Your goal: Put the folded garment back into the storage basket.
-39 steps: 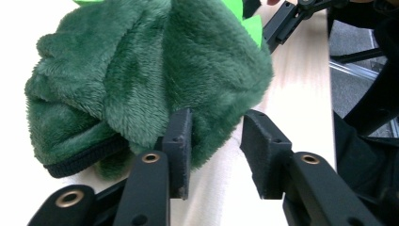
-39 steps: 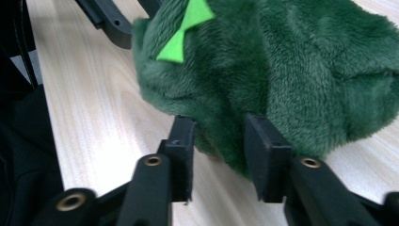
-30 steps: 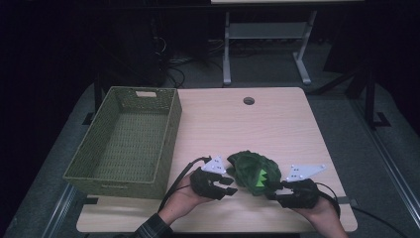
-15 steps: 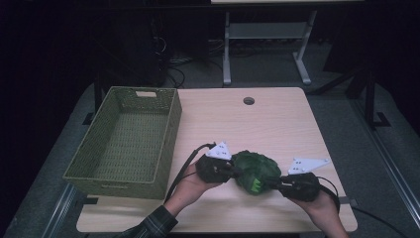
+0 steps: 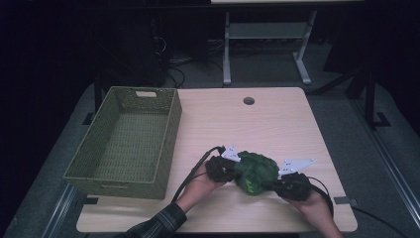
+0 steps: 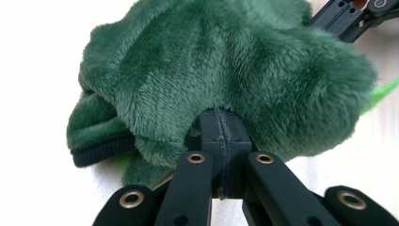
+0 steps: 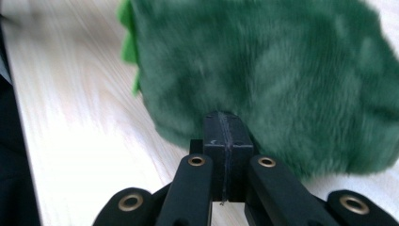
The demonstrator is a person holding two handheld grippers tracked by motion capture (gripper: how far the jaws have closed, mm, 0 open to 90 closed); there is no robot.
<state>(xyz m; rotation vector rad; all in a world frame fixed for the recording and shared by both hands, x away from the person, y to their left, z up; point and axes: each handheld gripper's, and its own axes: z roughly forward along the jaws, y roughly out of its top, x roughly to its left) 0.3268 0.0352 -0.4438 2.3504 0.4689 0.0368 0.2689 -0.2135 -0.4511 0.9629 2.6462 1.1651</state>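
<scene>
You have one dark green plush toy (image 5: pixel 256 172) with bright green trim lying on the light wooden table (image 5: pixel 277 124), near its front edge and between your two hands. There are two claws at work, one on each side of it.

Your left claw (image 5: pixel 229 167) comes in from the toy's left side. In the left gripper view its two black jaws meet edge to edge, with the plush (image 6: pixel 226 75) bunched over their tips; they have just been closing. From that view you cannot tell for certain whether a fold of fabric is caught in the seam, but the fur sits pressed right against the tips.

Your right claw (image 5: pixel 277 179) comes in from the toy's right side. In the right gripper view its two jaws are likewise brought together, having just been closing, with the green plush (image 7: pixel 263 80) pressed against their tips and the table surface showing beside it.

One woven olive-green rectangular basket (image 5: pixel 171 144) stands on the left part of the table, well apart from the toy, with nothing in it. One small round hole (image 5: pixel 248 100) sits in the table top near the far edge. Two hands hold the claws; one plaid sleeve (image 5: pixel 158 225) shows on your left arm.
</scene>
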